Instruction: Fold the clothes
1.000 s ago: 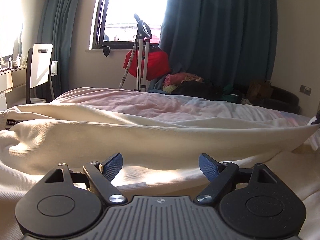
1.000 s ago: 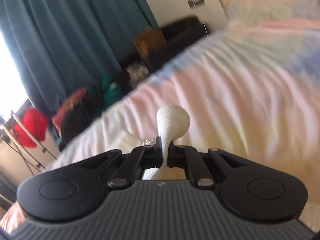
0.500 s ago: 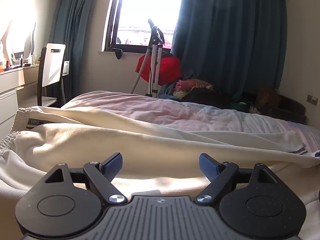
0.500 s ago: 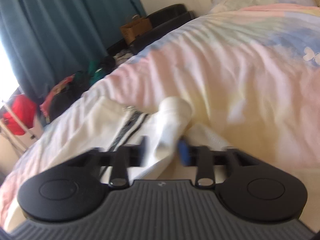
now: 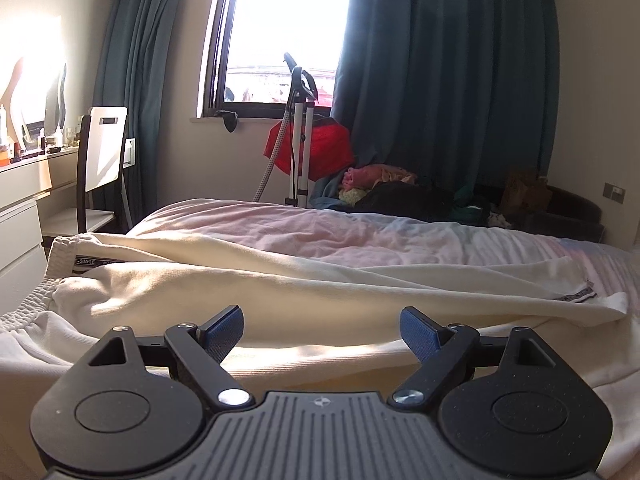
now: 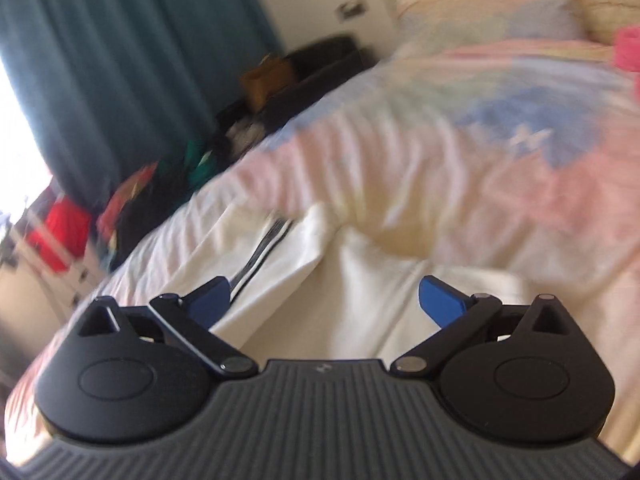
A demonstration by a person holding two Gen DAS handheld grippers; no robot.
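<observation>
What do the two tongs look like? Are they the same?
Yes, they match. The left tongs and the right tongs each have two short blue pads on black jointed links with silver screws. Behind these sit two round black discs and a grey ribbed body with a tiny round logo. No cables, hands or sleeves show.

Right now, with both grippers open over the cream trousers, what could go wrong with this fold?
The upper leg of the trousers lies skewed over the lower one, so hems may not line up. The right gripper view is motion-blurred, so a fast regrasp might also catch the bedsheet.
</observation>
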